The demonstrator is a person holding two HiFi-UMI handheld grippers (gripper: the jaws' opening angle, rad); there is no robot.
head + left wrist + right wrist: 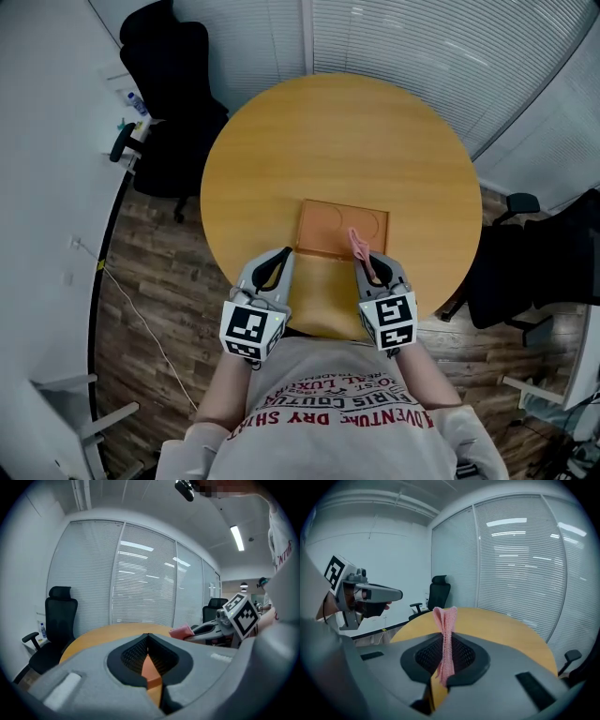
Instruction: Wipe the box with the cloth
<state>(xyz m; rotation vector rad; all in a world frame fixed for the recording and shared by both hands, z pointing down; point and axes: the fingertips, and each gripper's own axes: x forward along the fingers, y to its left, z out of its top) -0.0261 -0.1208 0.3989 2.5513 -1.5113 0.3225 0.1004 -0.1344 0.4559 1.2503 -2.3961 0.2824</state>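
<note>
The box (pixel 340 228) lay flat on the bench (pixel 337 131). The right tongs (pixel 366 264) were clamped on the pink cloth (pixel 358 246), which stood up as a narrow folded strip over the box's near right corner. The left tongs (pixel 284 253) had their tips together with nothing between them, and they hung just off the box's near left corner. Whether they touched it could not be told.

The main risk seemed to be the box itself. Nothing held it, so a firm stroke of the cloth would likely push it away from the person across the smooth bench rather than clean it, unless the left tongs pressed down on its near edge.

The grip was a second worry. The cloth was pinched in a thin bunch, so drag against the box might pull it free. So little fabric was spread out that the hard tips of the right tongs might also scrape the box's surface instead of the cloth wiping it.
</note>
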